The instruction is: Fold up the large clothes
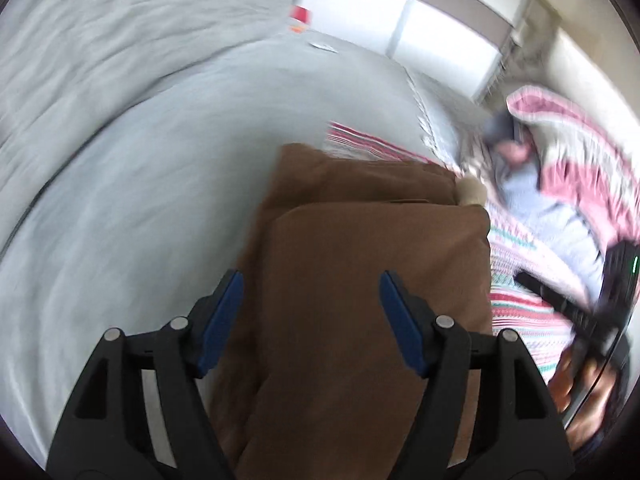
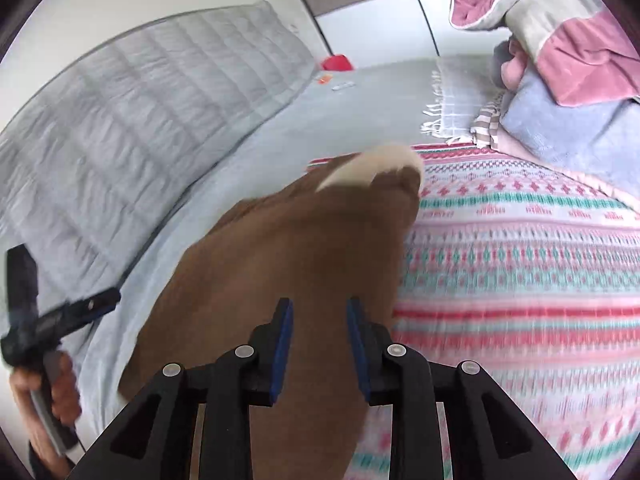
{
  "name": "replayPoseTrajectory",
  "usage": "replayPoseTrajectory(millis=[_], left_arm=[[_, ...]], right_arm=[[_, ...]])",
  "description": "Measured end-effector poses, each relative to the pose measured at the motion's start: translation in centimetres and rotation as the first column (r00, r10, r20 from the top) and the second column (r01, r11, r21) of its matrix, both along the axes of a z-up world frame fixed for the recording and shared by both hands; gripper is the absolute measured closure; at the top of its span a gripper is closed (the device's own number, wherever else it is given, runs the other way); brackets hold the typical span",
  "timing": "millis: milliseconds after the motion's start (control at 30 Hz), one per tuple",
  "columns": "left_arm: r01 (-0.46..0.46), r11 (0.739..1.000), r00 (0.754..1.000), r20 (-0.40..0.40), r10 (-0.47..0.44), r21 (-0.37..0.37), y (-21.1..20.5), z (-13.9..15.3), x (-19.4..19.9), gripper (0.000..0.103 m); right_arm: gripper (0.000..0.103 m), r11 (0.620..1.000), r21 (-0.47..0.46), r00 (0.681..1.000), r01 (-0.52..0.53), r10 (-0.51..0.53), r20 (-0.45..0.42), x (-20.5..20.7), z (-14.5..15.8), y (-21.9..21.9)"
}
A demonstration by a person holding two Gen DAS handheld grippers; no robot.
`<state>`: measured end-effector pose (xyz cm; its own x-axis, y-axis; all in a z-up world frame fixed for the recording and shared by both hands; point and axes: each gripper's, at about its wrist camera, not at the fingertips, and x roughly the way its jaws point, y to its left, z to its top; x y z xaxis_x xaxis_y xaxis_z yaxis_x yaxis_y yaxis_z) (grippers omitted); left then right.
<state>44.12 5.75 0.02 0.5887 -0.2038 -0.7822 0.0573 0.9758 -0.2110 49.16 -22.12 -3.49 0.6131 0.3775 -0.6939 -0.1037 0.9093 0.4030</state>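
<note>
— Grey bedsheet (image 2: 280, 120) across the whole bed, quilted grey padding (image 2: 132, 112) propped along the far left, pale wardrobe doors behind.

— Further right?

— Folded brown garment (image 1: 360, 280) lying mid-bed, partly on a patterned pink-and-teal blanket (image 2: 520, 260); cream fleecy trim (image 2: 376, 164) showing at its far corner. Beyond, to the right, a heap of unfolded laundry (image 2: 560, 40).

— Grippers?

— Left gripper (image 1: 312, 292) spread wide above the brown bundle, nothing between the pads. Right gripper (image 2: 318, 316) parted only narrowly over the same cloth; probably clear of it, though hard to say through the blur.

— Step in hand?

— Looks like release after the last fold, brown piece seemingly done. Next move likely calls for setting it aside and pulling a fresh item from the heap, then spreading it flat.

— Any writing?

— None legible; small red object (image 2: 338, 63) and slips near the far edge too blurred to read.
</note>
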Motion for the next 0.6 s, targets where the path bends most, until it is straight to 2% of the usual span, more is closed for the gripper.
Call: replayPoseTrajectory(millis=[100, 233, 300, 367, 433, 600], left_arm=[[0.046, 0.995, 0.999, -0.033, -0.043, 0.09, -3.0, -2.3, 4.7, 0.032], [-0.011, 0.991, 0.996, -0.089, 0.023, 0.132, -2.7, -6.8, 8.5, 0.031], [-0.042, 0.998, 0.995, -0.086, 0.046, 0.057, -1.4, -9.0, 8.5, 0.028], [-0.077, 0.996, 0.994, -0.076, 0.074, -0.041, 0.3, -10.0, 8.2, 0.028], [-0.086, 0.993, 0.993, -0.092, 0.078, -0.086, 1.1, -10.4, 8.2, 0.028], [-0.087, 0.995, 0.994, -0.07, 0.083, -0.053, 0.3, -10.5, 7.6, 0.028]], right_arm=[[0.075, 1.0, 0.01, 0.999, 0.027, -0.026, -0.044, 4.6, -0.9, 0.3], [0.071, 0.999, -0.032, 0.994, 0.004, -0.008, -0.113, 10.4, -3.5, 2.2], [0.072, 0.994, -0.095, 0.987, -0.052, 0.037, -0.155, 11.9, -5.2, 4.1], [0.072, 0.974, -0.2, 0.987, -0.104, 0.077, -0.138, 12.3, -6.2, 6.2], [0.072, 0.967, -0.234, 0.989, -0.104, 0.076, -0.123, 12.5, -7.3, 7.2], [0.072, 0.956, -0.276, 0.99, -0.101, 0.069, -0.122, 12.3, -7.6, 7.7]])
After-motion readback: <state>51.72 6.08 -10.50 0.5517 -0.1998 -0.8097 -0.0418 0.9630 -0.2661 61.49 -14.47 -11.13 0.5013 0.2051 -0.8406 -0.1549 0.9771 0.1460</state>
